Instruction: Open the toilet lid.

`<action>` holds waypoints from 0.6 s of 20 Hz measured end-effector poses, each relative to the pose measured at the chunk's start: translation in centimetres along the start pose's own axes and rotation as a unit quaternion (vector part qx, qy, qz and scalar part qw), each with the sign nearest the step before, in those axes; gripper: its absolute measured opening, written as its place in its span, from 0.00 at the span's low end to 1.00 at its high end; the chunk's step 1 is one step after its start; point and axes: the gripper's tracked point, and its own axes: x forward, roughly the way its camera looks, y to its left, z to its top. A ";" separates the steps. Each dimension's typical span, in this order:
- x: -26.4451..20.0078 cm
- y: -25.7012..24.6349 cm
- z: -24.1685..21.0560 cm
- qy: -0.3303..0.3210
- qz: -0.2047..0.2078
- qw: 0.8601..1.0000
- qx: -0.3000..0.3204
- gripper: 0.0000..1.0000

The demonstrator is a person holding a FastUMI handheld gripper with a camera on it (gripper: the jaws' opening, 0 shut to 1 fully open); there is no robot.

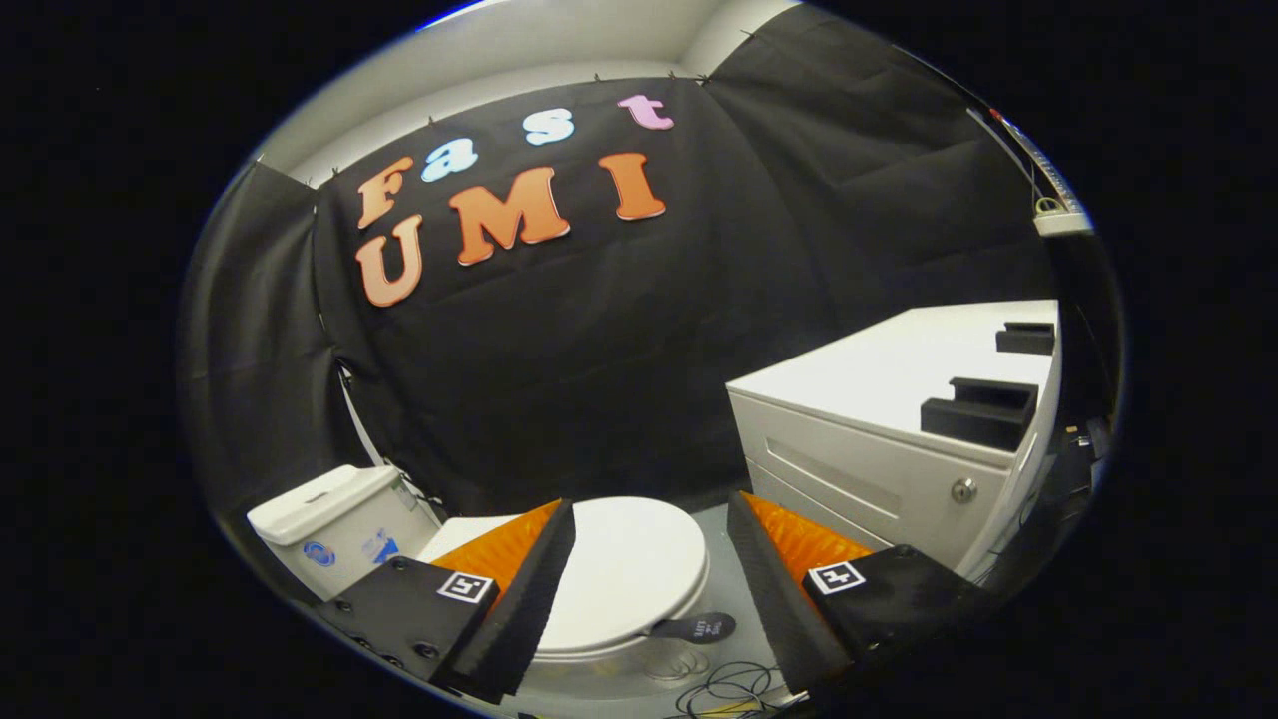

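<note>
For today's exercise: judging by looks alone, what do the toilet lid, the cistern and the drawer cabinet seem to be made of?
Toilet lid, seen between the open tongs: probably smooth plastic, with an even white sheen.
Cistern: looks like glazed ceramic, glossy white with thick rounded edges, though plastic is possible.
Drawer cabinet: seemingly painted sheet metal, matte off-white, with crisp flat panels and a round metal lock.

Toilet lid (pixel 629 569): white, smooth, oval, shut flat on the bowl. Seen from above, tilted in view. A small dark tab (pixel 696 628) sticks out at its near right rim. White tank (pixel 334 529) stands at the lid's far left end, with blue markings on its front.
</note>
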 end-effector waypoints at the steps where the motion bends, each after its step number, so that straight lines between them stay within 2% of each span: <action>1: 0.3 -0.5 -0.8 0.014 -0.007 1.000 0.008 0.98; 4: 0.7 -1.5 -2.1 0.031 -0.025 0.999 0.018 0.99; 9: 0.6 0.2 -5.4 0.090 -0.010 0.994 0.065 0.99; 12: 1.5 -1.4 -6.3 0.093 -0.044 0.991 0.088 0.99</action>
